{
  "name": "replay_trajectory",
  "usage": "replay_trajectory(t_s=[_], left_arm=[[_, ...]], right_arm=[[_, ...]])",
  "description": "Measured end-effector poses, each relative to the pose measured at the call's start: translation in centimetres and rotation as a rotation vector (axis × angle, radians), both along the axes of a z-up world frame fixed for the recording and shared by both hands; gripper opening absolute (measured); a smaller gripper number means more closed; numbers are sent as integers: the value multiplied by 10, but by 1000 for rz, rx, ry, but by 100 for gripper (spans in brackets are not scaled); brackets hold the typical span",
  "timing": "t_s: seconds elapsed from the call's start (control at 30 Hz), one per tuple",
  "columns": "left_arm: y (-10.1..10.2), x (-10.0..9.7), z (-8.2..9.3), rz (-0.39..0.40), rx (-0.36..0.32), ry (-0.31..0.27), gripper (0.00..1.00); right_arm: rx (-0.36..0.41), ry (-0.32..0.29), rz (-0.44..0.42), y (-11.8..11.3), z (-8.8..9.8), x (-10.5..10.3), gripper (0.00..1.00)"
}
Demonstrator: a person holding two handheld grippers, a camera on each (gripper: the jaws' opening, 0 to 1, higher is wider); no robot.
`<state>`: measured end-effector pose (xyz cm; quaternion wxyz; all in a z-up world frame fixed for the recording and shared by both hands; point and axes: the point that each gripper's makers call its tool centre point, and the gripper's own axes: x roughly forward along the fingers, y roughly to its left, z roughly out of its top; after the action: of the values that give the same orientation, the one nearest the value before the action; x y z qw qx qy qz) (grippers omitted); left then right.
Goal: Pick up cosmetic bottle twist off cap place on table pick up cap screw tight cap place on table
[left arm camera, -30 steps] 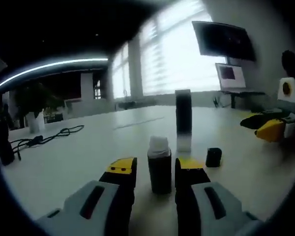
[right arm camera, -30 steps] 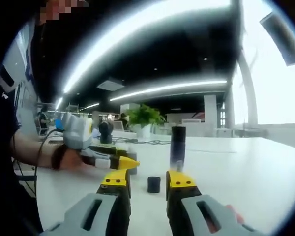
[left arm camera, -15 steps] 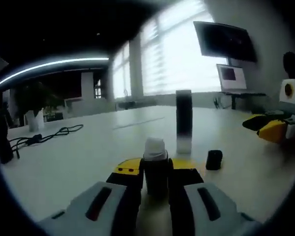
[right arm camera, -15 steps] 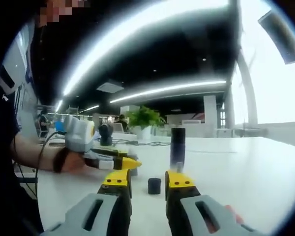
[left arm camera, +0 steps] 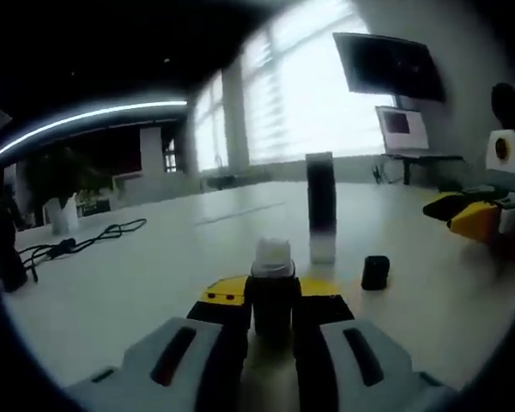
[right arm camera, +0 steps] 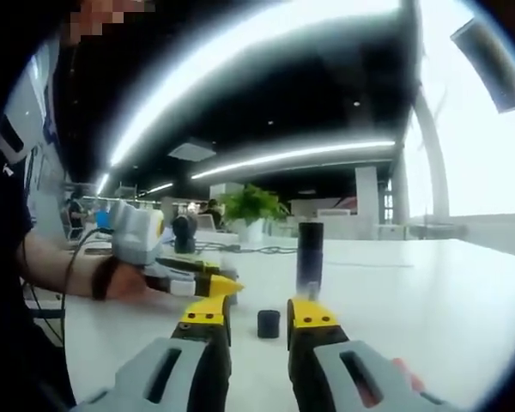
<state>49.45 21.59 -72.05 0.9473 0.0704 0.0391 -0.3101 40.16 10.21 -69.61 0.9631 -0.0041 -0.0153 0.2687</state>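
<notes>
A small black cosmetic bottle (left arm camera: 273, 296) with a bare white neck stands between the jaws of my left gripper (left arm camera: 273, 290), which is shut on it low over the white table (left arm camera: 137, 283). Its black cap (left arm camera: 375, 272) lies on the table to the right. In the right gripper view the cap (right arm camera: 269, 323) rests just ahead of my right gripper (right arm camera: 257, 314), whose jaws stand open with nothing between them. The left gripper (right arm camera: 189, 280) comes in from the left there, held by a hand, and the bottle it holds is mostly hidden. The right gripper (left arm camera: 475, 220) sits at the right edge of the left gripper view.
A tall black-and-white bottle (left arm camera: 321, 206) stands upright just beyond the cap, also seen as the tall bottle (right arm camera: 310, 256). A black cable (left arm camera: 77, 241) and a potted plant (left arm camera: 62, 206) lie far left. A wall screen (left arm camera: 386, 64) and a monitor (left arm camera: 401, 130) are at the back.
My left gripper's jaws have closed onto the small black bottle, which stood free between them a second ago. The right gripper has stayed nearly still.
</notes>
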Motion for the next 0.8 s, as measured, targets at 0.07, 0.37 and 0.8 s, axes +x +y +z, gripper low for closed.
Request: replay_trajectory(t_s=[0.07, 0.37, 0.8], left_arm=[[-3, -3, 0, -21, -8, 6, 9], [-5, -14, 11, -75, -103, 28, 9], [-20, -58, 29, -290, -201, 29, 9]], right_arm=[[-5, 0, -1, 0, 0, 0, 19], [-4, 0, 6, 2, 0, -1, 19], [14, 5, 10, 1, 2, -1, 17]])
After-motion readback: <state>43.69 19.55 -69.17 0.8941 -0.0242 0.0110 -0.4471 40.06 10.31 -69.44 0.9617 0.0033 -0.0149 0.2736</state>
